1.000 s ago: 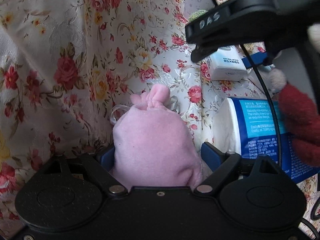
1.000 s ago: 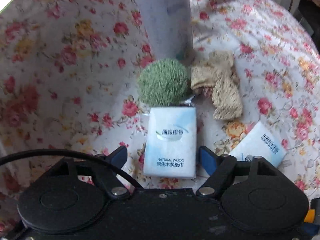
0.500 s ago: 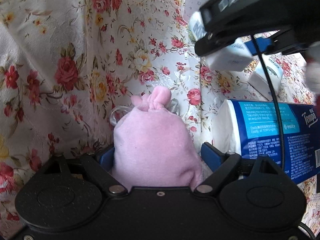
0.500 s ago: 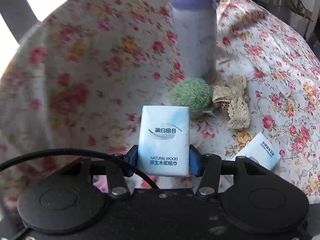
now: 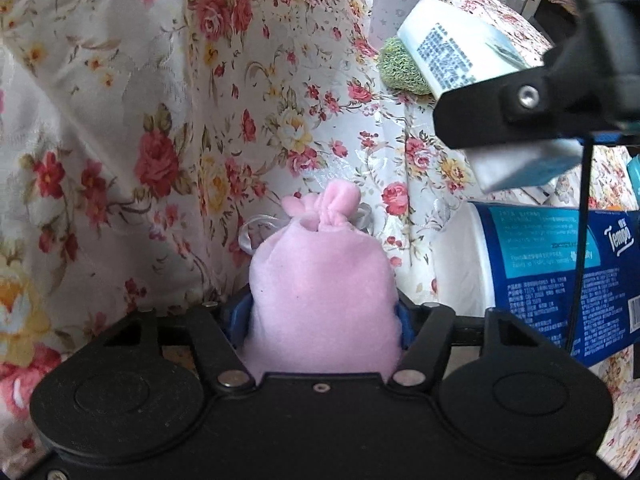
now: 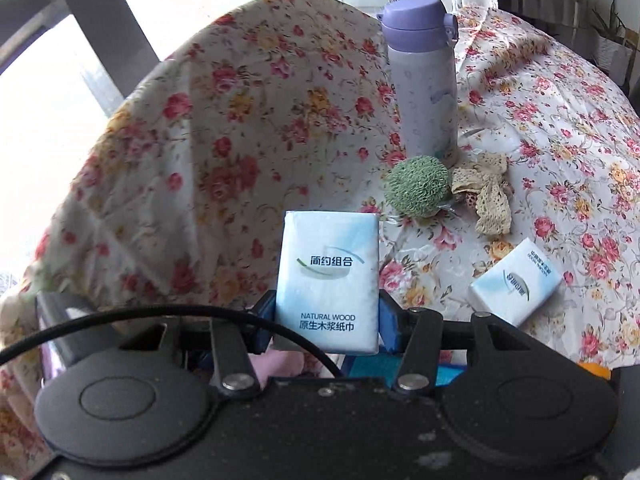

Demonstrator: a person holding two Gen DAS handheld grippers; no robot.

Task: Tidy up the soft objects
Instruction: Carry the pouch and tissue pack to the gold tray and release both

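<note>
Pink velvet comes first: a small drawstring pouch [image 5: 320, 292] sits low between the fingers of the left gripper [image 5: 322, 320], which are closing onto its sides, the blue pads already meeting the cloth while it rests on the floral-clothed surface [image 5: 168, 128]. Just to its right lies a big blue-wrapped tissue pack [image 5: 560, 272], on its side. Above that, the right gripper [image 6: 326, 320] is clenched on a white tissue packet [image 6: 328, 280], held upright and clear of the cloth.

Further out, a second tissue packet [image 6: 514, 282] lies loose on the cloth, unclaimed. Beyond it, close together, sit a fuzzy green ball [image 6: 416, 188] and a beige lace bow [image 6: 486, 194], both at the foot of a lilac flask [image 6: 424, 76] standing upright at the back.

By my reckoning the sorting is barely begun: two soft things are in hand, none visibly gathered into any one place, and the packet, ball and bow remain scattered. Where they are meant to go, I cannot tell.
</note>
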